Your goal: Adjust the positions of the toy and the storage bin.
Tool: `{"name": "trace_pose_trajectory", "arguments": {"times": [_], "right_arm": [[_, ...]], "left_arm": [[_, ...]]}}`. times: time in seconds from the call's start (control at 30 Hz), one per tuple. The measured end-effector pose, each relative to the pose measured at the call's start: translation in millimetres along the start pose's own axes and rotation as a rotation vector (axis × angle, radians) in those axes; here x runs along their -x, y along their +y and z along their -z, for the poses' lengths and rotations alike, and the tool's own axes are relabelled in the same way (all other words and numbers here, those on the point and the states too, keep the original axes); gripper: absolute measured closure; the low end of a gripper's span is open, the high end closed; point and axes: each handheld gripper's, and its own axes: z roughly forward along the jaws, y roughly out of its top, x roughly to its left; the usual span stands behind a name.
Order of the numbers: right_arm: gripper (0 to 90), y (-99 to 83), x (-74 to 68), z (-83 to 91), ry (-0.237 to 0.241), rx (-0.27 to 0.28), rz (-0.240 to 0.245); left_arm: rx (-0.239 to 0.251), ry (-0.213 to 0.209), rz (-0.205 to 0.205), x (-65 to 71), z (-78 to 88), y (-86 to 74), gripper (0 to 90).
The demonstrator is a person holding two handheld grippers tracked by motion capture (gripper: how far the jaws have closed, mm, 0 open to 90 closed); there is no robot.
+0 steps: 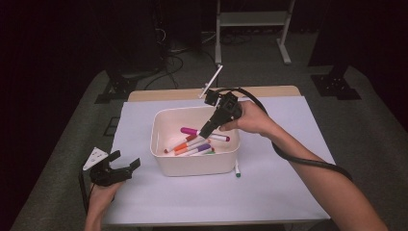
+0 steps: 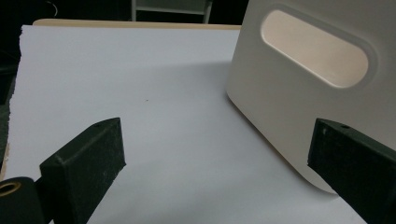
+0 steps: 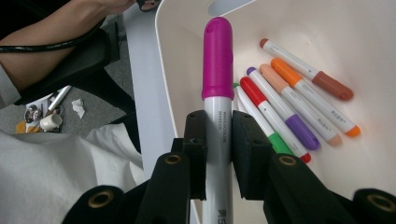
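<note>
Smooth matt cream plastic on the bin (image 1: 192, 166). Glossy magenta plastic cap and white satin barrel on the marker (image 3: 217, 93). Rough, grainy black pads (image 2: 95, 163) lining the jaws. Matt pale paper-like sheet (image 1: 269, 187) over a light wooden table edge (image 1: 269, 90).

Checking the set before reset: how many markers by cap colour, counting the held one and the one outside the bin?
magenta marker, in the right gripper: 1
brown marker: 1
orange marker: 1
peach marker: 1
purple marker: 1
red marker: 1
green marker: 1
teal marker, beside the bin: 1
Total: 8
</note>
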Motion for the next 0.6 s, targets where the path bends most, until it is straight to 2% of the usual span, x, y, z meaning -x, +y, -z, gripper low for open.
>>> {"name": "trace_pose_trajectory", "arguments": {"times": [0.2, 0.3, 0.6], "right_arm": [[75.5, 9.2, 5.1, -16.5, 0.017, -0.025, 0.000], [75.5, 11.5, 8.0, -23.3, 0.025, -0.035, 0.017], [75.5, 16.7, 11.2, -43.2, 0.043, -0.073, 0.020]], "left_arm": [[0.003, -0.001, -0.002, -0.1, 0.5, 0.6, 2.5], [0.007, -0.001, -0.002, -0.3, 0.3, 0.5, 2.5], [0.004, -0.003, -0.004, -0.1, -0.5, 0.9, 2.5]]}}
